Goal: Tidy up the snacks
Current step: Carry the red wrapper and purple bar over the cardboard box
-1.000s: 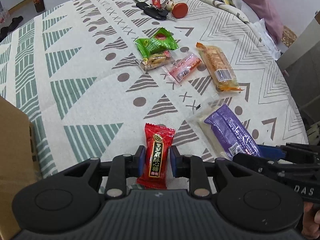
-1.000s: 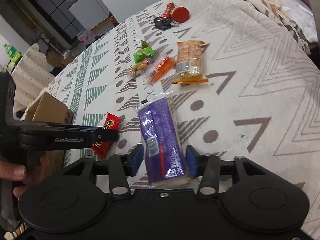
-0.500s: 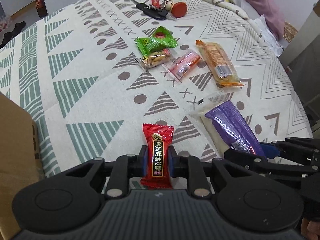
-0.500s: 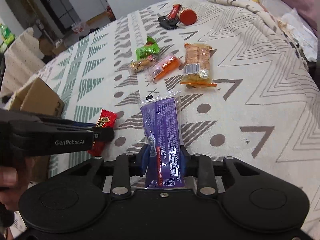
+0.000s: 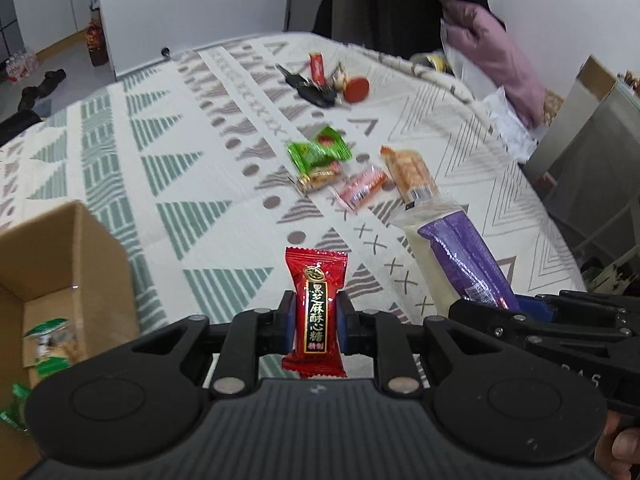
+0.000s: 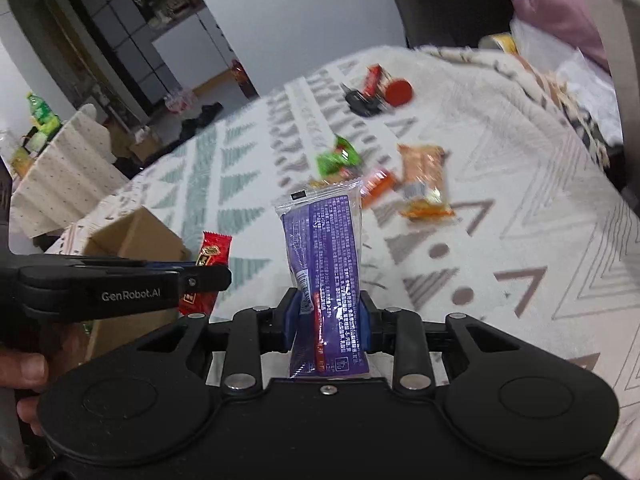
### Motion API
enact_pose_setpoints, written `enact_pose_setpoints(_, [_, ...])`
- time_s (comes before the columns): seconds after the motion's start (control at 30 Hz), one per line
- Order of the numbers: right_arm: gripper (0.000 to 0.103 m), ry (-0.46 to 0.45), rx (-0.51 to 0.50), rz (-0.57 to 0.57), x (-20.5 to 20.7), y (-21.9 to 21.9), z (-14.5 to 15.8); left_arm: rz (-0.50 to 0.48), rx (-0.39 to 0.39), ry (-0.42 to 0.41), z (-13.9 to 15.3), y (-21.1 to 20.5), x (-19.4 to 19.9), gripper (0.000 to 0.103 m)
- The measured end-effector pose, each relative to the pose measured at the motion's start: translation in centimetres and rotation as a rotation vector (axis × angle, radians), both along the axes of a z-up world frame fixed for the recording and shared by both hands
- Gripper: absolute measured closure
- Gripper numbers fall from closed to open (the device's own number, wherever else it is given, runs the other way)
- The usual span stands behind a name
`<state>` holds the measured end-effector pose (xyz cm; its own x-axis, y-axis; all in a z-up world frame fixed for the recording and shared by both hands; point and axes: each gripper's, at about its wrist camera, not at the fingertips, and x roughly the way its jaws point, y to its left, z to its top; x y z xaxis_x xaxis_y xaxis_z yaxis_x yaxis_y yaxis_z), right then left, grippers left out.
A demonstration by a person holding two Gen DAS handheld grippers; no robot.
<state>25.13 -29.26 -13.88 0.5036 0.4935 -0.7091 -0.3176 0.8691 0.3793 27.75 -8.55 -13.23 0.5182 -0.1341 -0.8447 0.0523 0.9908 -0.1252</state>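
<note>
Right now my left tongs [image 5: 315, 316] are clamped on a red candy [image 5: 315, 304], which stands upright between the blue pads, lifted off the desk [image 5: 200, 184]. My right tongs [image 6: 327, 316] are clamped on a purple pack [image 6: 325, 264], also upright and clear of the cloth. Only the left view looks into the box [image 5: 76, 264] at the desk's left edge, where green-and-white packets [image 5: 50, 340] lie on the bottom; the right view shows just the box's outside, behind my left tongs. Both views show the snacks lying farther out on the desk: a green pack [image 5: 318, 152], a pink one [image 5: 360, 188] and an orange one [image 5: 408, 172], close together, with keys [image 5: 316, 90] and a red disc [image 5: 357, 89] well beyond. Only the right view shows my left hand [image 6: 24, 372] on its grip.
</note>
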Motion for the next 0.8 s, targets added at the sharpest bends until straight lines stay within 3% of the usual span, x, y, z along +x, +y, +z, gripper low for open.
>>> enact_pose_setpoints(0.37, [0.074,-0.083,0.043,0.042,-1.9,2.6,4.2,0.068,-0.009,-0.093,4.7,3.8,-3.6,0.084])
enact_pose_setpoints(0.8, [0.075,-0.145,0.074,0.099,-4.2,6.9,7.1,0.136,-0.016,-0.152,7.7,8.9,-7.7,0.084])
